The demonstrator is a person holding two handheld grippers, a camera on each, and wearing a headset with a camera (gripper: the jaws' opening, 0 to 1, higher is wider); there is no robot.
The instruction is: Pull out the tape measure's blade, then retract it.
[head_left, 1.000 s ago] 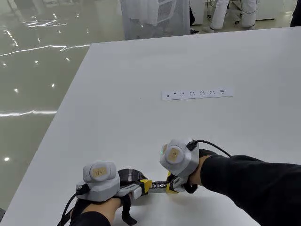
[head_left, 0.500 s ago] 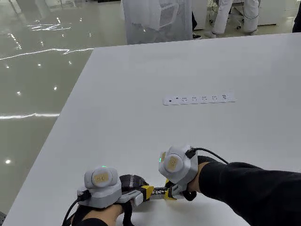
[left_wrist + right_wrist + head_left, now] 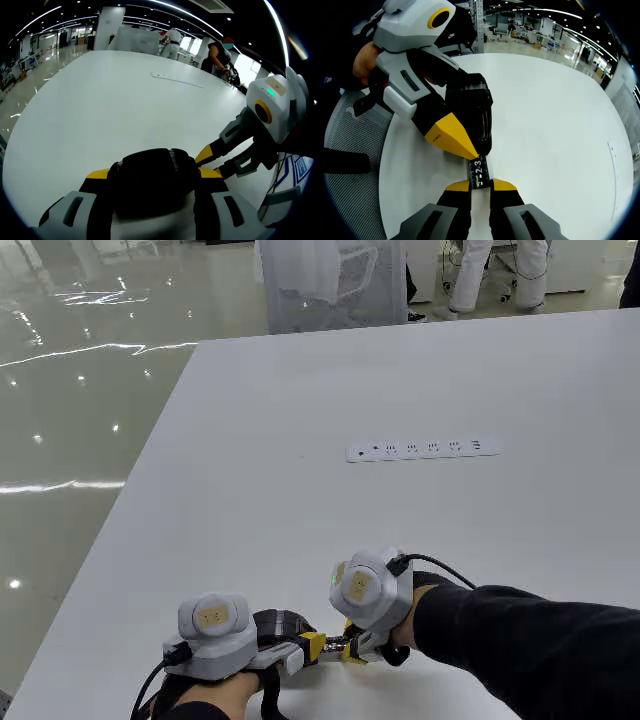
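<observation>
A black tape measure (image 3: 152, 182) sits between my left gripper's (image 3: 154, 172) yellow-tipped jaws, which are shut on its case. In the head view the case (image 3: 277, 623) lies at the table's near edge, with the left gripper (image 3: 296, 640) on it. A short stretch of blade (image 3: 478, 172) with printed numbers runs out of the case (image 3: 470, 110). My right gripper (image 3: 477, 186) is shut on that blade's end, close to the case. The right gripper (image 3: 350, 650) stands just right of the left one.
A white power strip (image 3: 421, 449) lies flat in the middle of the white table (image 3: 430, 380). The table's left edge (image 3: 130, 480) drops to a glossy floor. People stand beyond the far edge. A mesh chair seat (image 3: 350, 165) is below the near edge.
The right gripper has moved a little left toward the case, so less blade shows between the grippers. The head camera has shifted slightly.
</observation>
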